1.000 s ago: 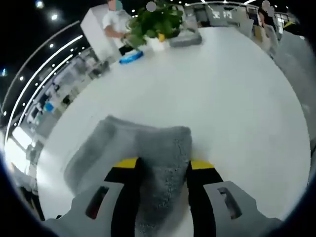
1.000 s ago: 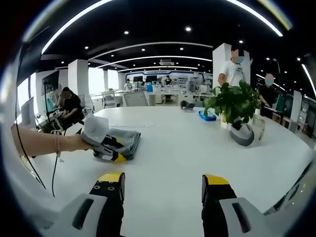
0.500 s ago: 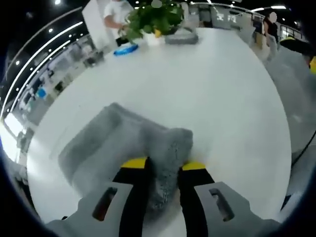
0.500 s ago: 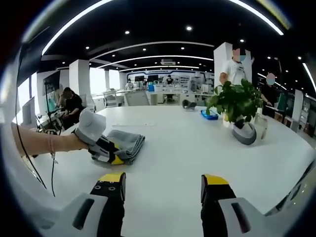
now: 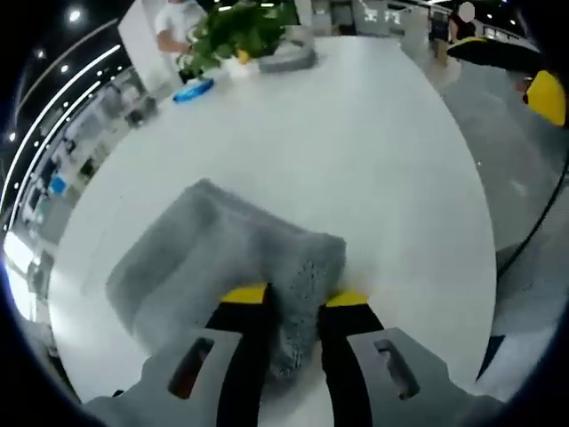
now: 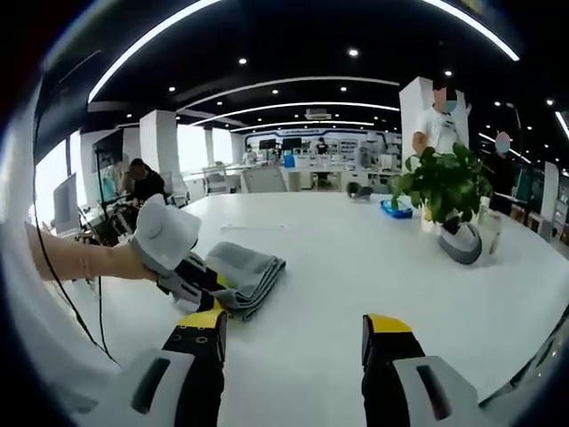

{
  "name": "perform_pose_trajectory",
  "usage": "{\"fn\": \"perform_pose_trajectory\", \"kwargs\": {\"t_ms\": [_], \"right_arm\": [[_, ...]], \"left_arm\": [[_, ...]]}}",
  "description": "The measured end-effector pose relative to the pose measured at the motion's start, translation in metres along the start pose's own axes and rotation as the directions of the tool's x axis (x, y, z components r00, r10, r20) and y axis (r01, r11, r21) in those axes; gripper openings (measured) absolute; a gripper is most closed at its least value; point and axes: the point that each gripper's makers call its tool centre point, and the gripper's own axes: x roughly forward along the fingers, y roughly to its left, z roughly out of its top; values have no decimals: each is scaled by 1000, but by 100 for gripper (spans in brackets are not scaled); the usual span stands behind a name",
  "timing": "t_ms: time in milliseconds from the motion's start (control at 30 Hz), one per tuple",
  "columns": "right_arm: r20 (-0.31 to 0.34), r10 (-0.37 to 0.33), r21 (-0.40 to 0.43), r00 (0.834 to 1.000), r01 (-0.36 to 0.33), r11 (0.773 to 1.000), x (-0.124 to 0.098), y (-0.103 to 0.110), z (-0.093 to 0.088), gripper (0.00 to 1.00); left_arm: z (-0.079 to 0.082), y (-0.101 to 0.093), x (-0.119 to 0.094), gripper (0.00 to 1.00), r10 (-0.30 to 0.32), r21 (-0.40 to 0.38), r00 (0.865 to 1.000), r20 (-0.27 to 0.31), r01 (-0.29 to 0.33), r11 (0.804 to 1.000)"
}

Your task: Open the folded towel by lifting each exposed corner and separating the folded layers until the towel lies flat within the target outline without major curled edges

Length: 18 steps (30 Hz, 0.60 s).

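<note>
**Left gripper pinches towel corner; right gripper hangs open over tabletop**

Left gripper view: left gripper (image 5: 292,301) sits nearest, yellow-tipped jaws narrow and closed on a bunched corner of the grey towel (image 5: 213,258). Rest of the towel is folded and lies on the white tabletop (image 5: 356,151) just beyond the jaws, spreading up and left of them. The pinched corner is raised in a hump between the jaw tips. Far past the towel, at the tabletop's far edge: a plant (image 5: 233,31), a blue item (image 5: 191,89) just left of it, a grey object (image 5: 286,59) just right of it. A person (image 5: 173,18) stands behind the plant.

Right gripper view: right gripper (image 6: 293,327) nearest, jaws wide, nothing between them, over bare tabletop (image 6: 356,267). Towel (image 6: 249,271) lies beyond the left jaw, well apart from the right gripper. Left gripper (image 6: 178,262) is on the towel's left edge, held by a hand (image 6: 116,262). Well right of the towel, further back: plant (image 6: 444,182) with a grey object (image 6: 460,242) just in front. Persons stand behind the plant; another person (image 6: 142,182) sits far behind the towel.
</note>
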Motion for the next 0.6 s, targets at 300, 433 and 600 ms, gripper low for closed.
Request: {"fn": "perform_pose_trajectory", "kwargs": {"t_ms": [300, 433, 600], "right_arm": [[-20, 102, -32, 995, -103, 994, 13, 22, -3, 57], [-36, 124, -36, 992, -125, 991, 16, 26, -5, 56], [-33, 162, 31, 986, -161, 986, 18, 30, -5, 56]], "left_arm": [[-5, -33, -13, 19, -47, 39, 999, -2, 47, 998], [-5, -52, -19, 19, -78, 38, 997, 0, 78, 996], [-1, -68, -22, 16, -96, 48, 995, 6, 96, 994]]}}
